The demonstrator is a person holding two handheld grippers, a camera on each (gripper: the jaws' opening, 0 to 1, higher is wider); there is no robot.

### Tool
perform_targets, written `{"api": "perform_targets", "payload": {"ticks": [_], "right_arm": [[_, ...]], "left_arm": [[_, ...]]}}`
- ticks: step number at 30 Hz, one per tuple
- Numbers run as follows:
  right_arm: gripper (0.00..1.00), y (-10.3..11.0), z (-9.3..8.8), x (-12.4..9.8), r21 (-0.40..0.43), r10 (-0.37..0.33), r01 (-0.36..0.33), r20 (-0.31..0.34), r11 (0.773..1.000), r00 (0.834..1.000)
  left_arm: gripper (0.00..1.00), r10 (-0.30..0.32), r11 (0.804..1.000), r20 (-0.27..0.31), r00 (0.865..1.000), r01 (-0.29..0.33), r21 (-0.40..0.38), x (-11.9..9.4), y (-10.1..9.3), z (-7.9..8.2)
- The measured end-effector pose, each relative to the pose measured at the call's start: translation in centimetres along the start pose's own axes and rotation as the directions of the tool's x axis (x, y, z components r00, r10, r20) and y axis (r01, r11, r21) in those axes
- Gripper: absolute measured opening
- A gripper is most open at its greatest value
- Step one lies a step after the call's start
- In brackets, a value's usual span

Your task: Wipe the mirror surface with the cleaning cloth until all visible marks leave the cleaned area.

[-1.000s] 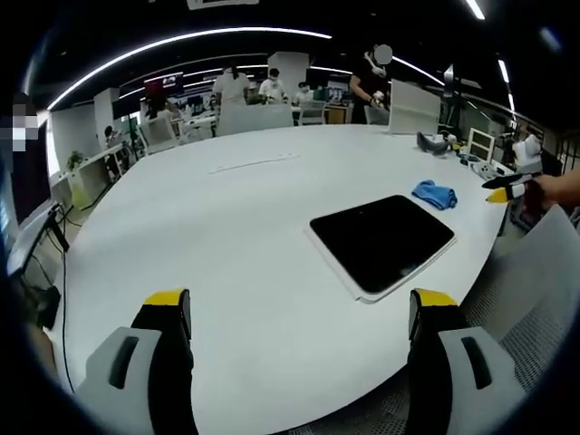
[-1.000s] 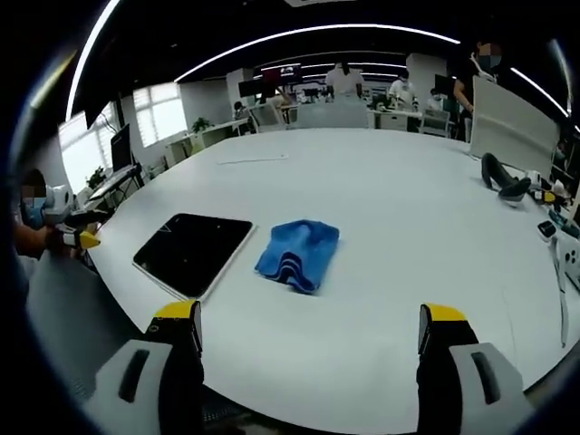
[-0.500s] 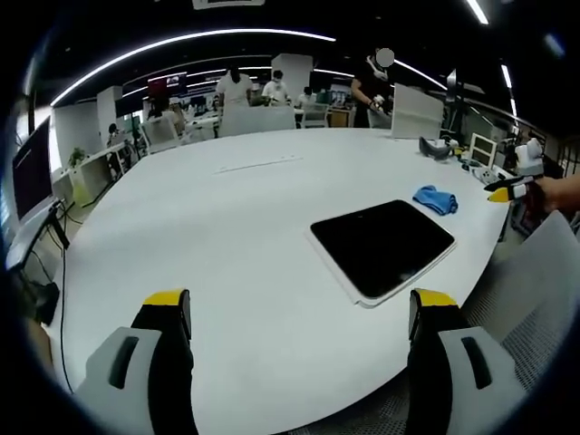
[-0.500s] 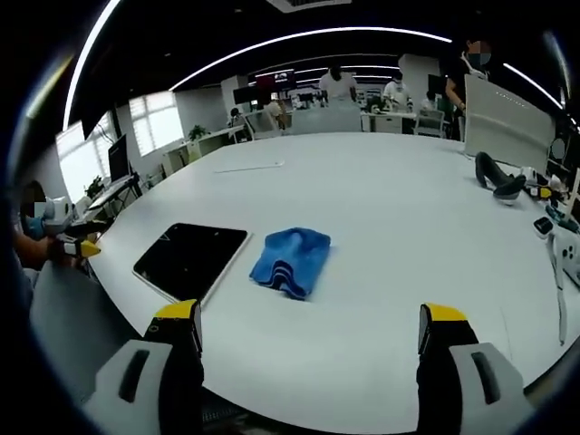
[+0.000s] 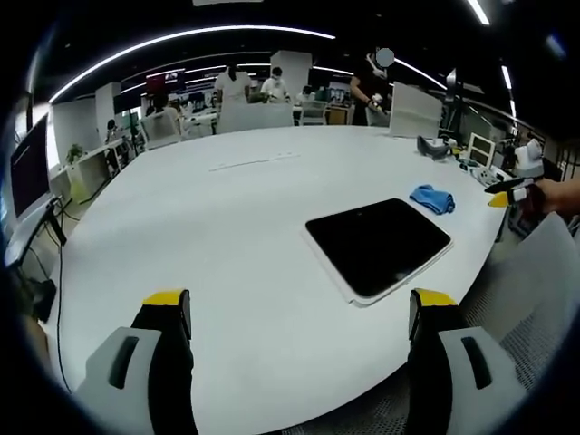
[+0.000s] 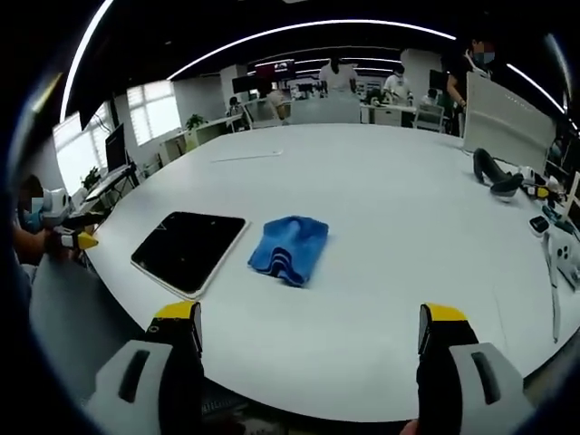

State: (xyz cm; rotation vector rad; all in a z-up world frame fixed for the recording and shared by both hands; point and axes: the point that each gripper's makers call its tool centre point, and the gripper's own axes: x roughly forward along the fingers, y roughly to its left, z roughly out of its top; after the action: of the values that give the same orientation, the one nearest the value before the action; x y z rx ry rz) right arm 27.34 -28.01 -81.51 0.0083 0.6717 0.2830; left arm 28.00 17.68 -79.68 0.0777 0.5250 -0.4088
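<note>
**Hovering above the table, both tools released**

We hold the left gripper (image 5: 299,317) with jaws spread wide and nothing between them; the dark rectangular white-framed mirror (image 5: 378,243) lies flat on the large white round table (image 5: 208,236) at one o'clock from it. Our right gripper (image 6: 308,331) is likewise released. At eleven o'clock from it sits the crumpled blue cleaning cloth (image 6: 290,249), just beside the mirror (image 6: 188,250), not touching.

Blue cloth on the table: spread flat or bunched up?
Bunched up. The blue cloth lies in a loose folded heap with raised creases, on the white table beside the mirror, apart from it.
</note>
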Motion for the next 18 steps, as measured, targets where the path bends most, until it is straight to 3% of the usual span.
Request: {"api": "perform_targets", "payload": {"ticks": [2, 6, 10, 15, 18], "right_arm": [[0.99, 0.1, 0.4, -0.2, 0.014, -0.001, 0.001, 0.010, 1.000, 1.000], [0.99, 0.5, 0.8, 0.0, -0.037, 0.010, -0.010, -0.001, 0.999, 1.000], [0.99, 1.2, 1.9, 0.0, -0.035, 0.026, -0.026, 0.015, 0.999, 1.000], [0.99, 1.4, 2.0, 0.1, -0.050, 0.024, -0.024, 0.009, 0.998, 1.000], [0.98, 1.4, 2.0, 0.3, -0.024, 0.020, -0.020, 0.007, 1.000, 1.000]], "left_arm": [[0.99, 0.002, 1.000, -0.005, 1.000, -0.002, -0.001, 0.0, 0.1, -0.1], [0.99, -0.037, 0.999, -0.038, 0.999, 0.036, -0.021, 0.2, -0.6, -0.8], [0.99, -0.032, 0.999, -0.032, 0.999, 0.032, 0.002, 0.2, -0.6, -0.7], [0.99, -0.014, 1.000, -0.031, 0.999, 0.013, -0.017, 0.1, -0.1, -0.8], [0.99, -0.015, 1.000, -0.019, 1.000, 0.015, 0.010, 0.1, -0.2, -0.6]]}}
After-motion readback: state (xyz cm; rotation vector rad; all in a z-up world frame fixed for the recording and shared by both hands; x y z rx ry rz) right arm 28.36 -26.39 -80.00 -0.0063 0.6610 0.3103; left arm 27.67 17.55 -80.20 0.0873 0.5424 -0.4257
